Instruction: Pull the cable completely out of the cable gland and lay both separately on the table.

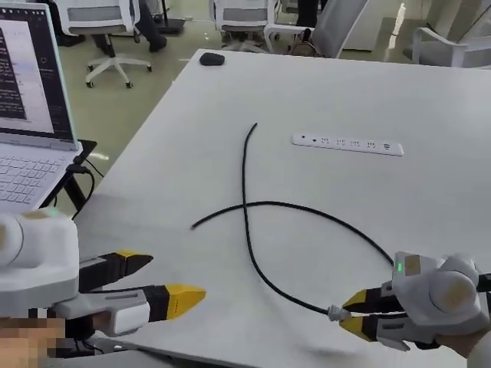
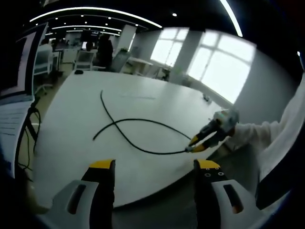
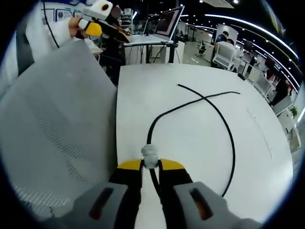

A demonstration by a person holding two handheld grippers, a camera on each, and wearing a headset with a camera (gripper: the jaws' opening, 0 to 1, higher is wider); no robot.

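While left tongs (image 2: 155, 165) gape, right tongs (image 3: 150, 164) pinch cable (image 3: 229, 138).

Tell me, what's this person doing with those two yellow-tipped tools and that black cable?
A person works at a white table with a handheld gripper in each hand. The right gripper is shut at the near table edge, apparently pinching the small white cable gland at one end of the black cable. The cable sits in the gland and loops across the table, crossing itself. The left gripper hangs open and empty to the side, so nothing is separated yet.
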